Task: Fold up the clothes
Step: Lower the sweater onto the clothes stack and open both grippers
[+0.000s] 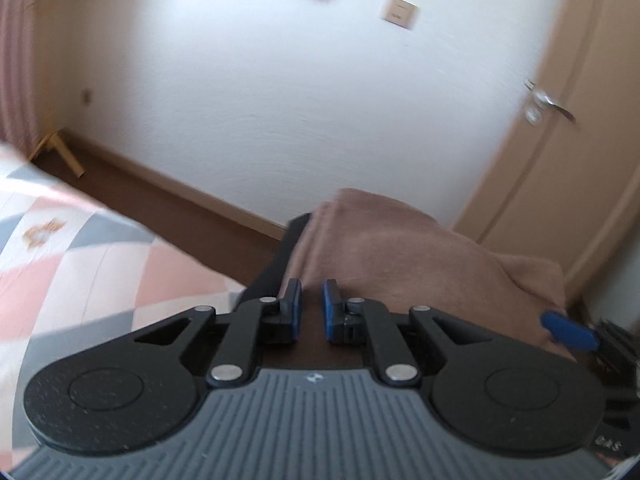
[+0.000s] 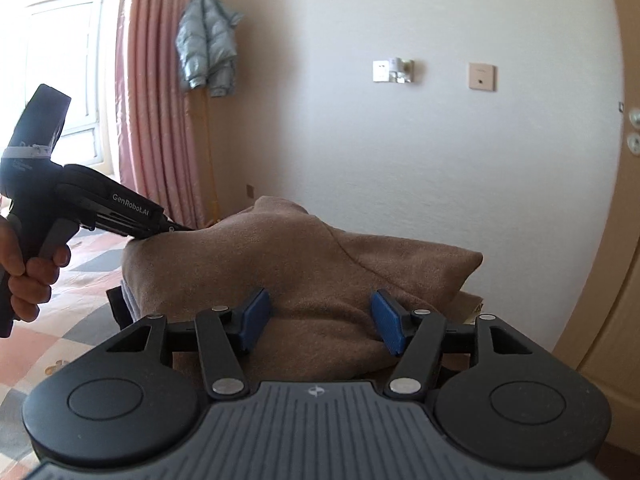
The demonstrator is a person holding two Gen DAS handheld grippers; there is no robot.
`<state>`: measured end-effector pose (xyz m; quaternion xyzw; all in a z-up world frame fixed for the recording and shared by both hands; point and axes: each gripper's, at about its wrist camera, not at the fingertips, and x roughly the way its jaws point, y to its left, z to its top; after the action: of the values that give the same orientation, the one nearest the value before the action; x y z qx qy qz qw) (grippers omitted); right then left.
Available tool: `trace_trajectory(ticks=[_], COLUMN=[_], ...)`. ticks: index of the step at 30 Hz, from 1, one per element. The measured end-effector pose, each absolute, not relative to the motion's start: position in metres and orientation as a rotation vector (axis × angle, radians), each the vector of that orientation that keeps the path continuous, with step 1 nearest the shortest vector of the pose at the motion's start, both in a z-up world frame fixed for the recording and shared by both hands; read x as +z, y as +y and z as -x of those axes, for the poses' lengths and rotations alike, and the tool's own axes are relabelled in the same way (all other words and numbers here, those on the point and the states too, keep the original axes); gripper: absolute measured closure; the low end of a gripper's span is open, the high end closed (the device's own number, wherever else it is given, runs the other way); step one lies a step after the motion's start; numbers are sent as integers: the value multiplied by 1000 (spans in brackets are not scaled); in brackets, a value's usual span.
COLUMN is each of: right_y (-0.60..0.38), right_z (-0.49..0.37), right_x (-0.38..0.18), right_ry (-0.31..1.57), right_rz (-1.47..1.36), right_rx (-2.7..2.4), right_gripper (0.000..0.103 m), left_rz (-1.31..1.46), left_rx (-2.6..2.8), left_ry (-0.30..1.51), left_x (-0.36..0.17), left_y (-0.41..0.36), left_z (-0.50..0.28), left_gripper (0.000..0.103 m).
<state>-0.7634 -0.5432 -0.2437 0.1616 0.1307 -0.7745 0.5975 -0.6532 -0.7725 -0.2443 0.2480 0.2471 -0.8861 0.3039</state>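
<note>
1. My left gripper [image 1: 312, 306] has its blue pads [image 1: 297, 304] standing a narrow gap apart. Its tips sit at the near edge of the brown garment [image 1: 420, 264]. I cannot tell whether any cloth lies between the pads.
2. In the right wrist view, a hand [image 2: 28, 268] squeezes the trigger of that same left gripper. Its nose rests on the left top edge of the brown garment. The tips are hidden there.
3. The brown garment [image 2: 304, 276] lies as a folded, humped bundle on the bed [image 1: 80, 248], near the bed's right end. The bed carries a cover of pink, grey and white patches.
4. A dark item [image 1: 280, 260] and a grey layer [image 2: 130, 300] show under the garment's left edge. What they are is unclear.
5. My right gripper [image 2: 320, 320] is spread wide. Its blue pads [image 2: 256, 316] stand well apart, and neither clamps anything. Both pads lie against the near face of the brown garment.
6. Behind the bed stands a white wall [image 2: 400, 160] with a pink curtain [image 2: 160, 100] to the left and a door [image 1: 560, 140] to the right.
</note>
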Motion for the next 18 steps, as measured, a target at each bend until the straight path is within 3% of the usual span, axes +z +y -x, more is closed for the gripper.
trace_trajectory(ticks=[4,9,18], right_y=[-530,-536,-534], right_z=[757,741,744], right_x=[-235,-266,-247], right_ry=[221,325,335], right_rz=[-327,-364,-345], right_rx=[-1756,-1738,-1744], right_gripper=[43,41,40], left_rz=[-672,-685,-676], left_rx=[-2329,-2302,-2260], left_ry=[628,594,558], left_x=[-250,-253,-221], left_y=[-768,-763,-745], left_z=[634,630,617], left_gripper=[93,90,88])
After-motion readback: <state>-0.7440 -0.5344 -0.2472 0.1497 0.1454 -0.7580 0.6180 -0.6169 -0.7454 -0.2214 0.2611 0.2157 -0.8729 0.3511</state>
